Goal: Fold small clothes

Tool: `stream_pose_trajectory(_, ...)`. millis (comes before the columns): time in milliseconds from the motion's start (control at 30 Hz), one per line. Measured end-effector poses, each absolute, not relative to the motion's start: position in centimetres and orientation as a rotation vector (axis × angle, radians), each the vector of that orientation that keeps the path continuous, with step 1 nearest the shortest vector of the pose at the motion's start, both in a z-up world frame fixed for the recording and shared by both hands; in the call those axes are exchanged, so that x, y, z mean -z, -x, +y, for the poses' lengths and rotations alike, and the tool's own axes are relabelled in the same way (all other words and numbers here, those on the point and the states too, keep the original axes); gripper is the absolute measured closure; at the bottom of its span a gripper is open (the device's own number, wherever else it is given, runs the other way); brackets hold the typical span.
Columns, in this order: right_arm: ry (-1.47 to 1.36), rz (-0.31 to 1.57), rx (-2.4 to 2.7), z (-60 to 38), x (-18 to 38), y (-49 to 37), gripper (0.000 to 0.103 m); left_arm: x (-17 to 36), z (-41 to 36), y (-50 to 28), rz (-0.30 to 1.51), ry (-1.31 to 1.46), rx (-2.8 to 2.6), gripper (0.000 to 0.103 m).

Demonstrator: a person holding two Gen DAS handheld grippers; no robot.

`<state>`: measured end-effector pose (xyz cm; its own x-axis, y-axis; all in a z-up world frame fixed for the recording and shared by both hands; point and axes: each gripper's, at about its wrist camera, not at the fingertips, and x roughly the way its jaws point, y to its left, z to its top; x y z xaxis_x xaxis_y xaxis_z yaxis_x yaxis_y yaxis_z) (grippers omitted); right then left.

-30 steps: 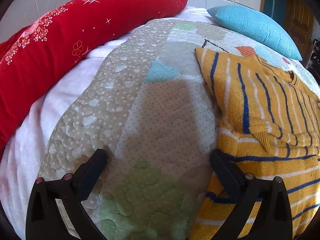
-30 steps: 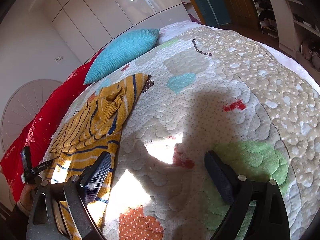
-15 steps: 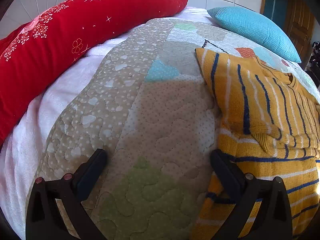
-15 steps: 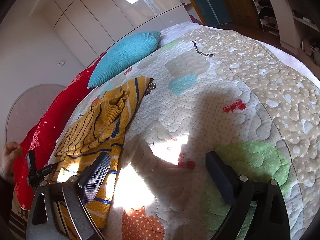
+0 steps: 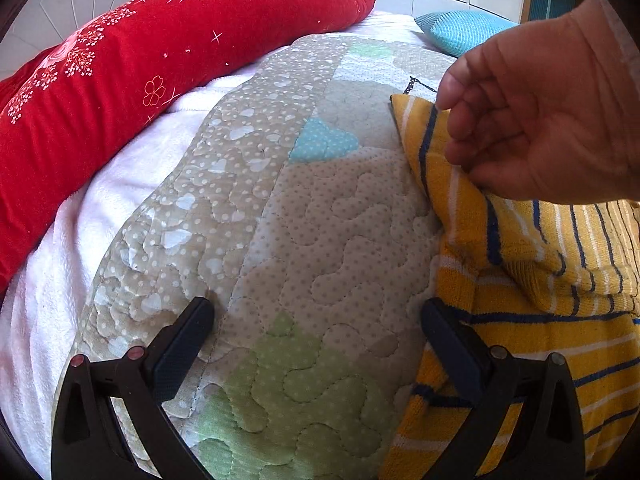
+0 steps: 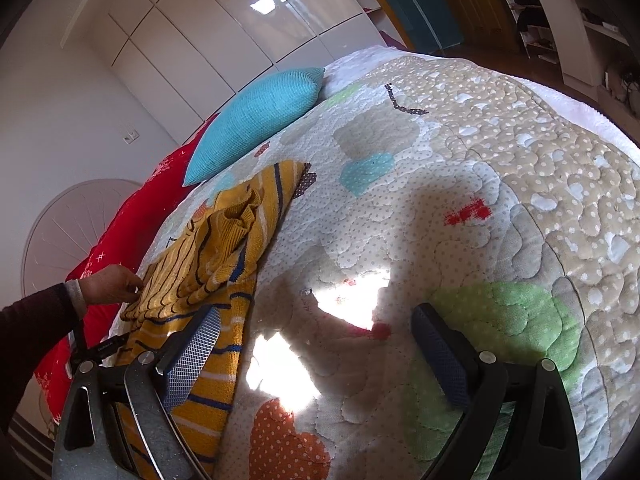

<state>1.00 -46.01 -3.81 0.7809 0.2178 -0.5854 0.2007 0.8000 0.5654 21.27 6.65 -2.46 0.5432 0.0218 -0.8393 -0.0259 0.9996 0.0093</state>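
We are at a bed covered by a patchwork quilt [image 5: 320,216], with a yellow knitted sweater [image 5: 532,280] with navy and white stripes lying on it, already partly folded so one layer sits over another. In the left wrist view our left claw [image 5: 316,320] rests low over the quilt with its jaws spread wide and nothing between them; its right finger lies just beside the sweater's edge. A bare hand [image 5: 548,116] reaches in from the right and pinches the sweater's upper layer near its far corner, probably to straighten that fold before the next one. In the right wrist view our right claw [image 6: 316,328] is also wide open and empty, hovering over the quilt with its left finger above the sweater's [image 6: 224,256] lower hem. A long red pillow [image 5: 140,80] and a turquoise cushion [image 6: 256,120] lie beyond the sweater. The hand hides much of the sweater's upper part in the left view, the sleeves cannot be made out, and the sweater's near edge is cut off by both frames.
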Motion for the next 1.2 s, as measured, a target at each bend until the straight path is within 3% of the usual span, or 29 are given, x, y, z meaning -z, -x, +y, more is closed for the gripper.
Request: stream_pose_trajectory(1200,-0.678,0.684,-0.017,-45.65,3.69,-1.15,0.003,2.45,6.74,-21.23,0.995,0.009,-0.025,0.0)
